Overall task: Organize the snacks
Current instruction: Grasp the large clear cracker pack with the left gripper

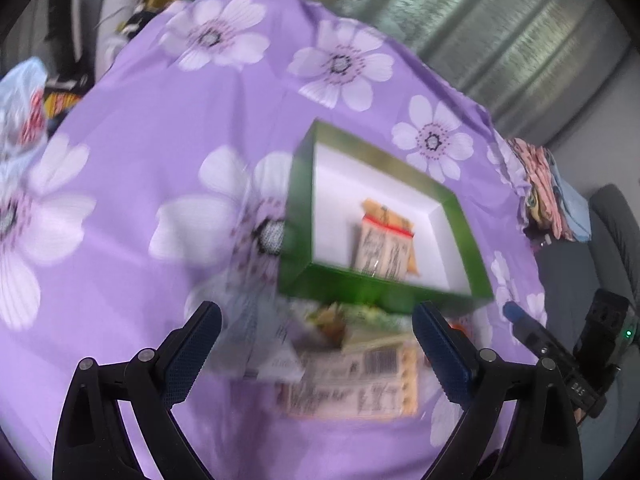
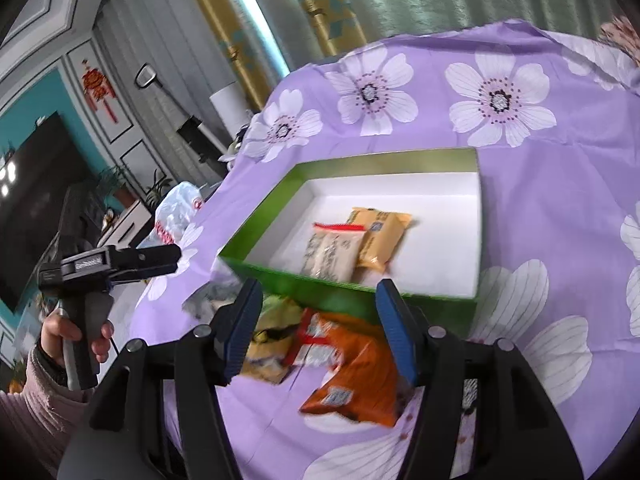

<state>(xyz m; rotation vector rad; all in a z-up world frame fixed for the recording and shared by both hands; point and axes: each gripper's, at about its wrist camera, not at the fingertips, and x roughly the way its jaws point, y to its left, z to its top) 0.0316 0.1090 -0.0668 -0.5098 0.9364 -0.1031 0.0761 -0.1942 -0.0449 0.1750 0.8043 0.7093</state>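
Left gripper point(image 1: 318, 354): released, jaws wide apart, nothing between the pads. In the left wrist view it hangs at bottom centre over the loose packets.
Right gripper point(image 2: 320, 328): released, jaws partly apart and gripping nothing. The orange packet point(image 2: 354, 376) lies below and between the fingers, with no pad pressing on it.
Green box point(image 2: 352, 294): open, centre of the right wrist view, white inside, resting on the purple flowered cloth point(image 2: 560, 184).
Already boxed: a pale packet with a red strip point(image 2: 330, 252) and a yellow packet point(image 2: 378, 238), touching, near the box's front wall.
Still outside: the orange packet, a yellow-and-black packet point(image 2: 268, 344) beside it, and a beige printed packet point(image 1: 352, 384) at bottom centre of the left wrist view. All lie just beside the box's front wall.
Picture quality: the left wrist view is blurred, so I cannot read its pile exactly.
Step in hand, as I judge it: taking the next loose packet.
Advice: I would lower the right gripper squarely over the orange packet, pinch its middle only, lift clear of the front wall, then set it on the bare white floor.
Risk: catching cloth or a neighbouring packet, and the two grippers crowding one pile.
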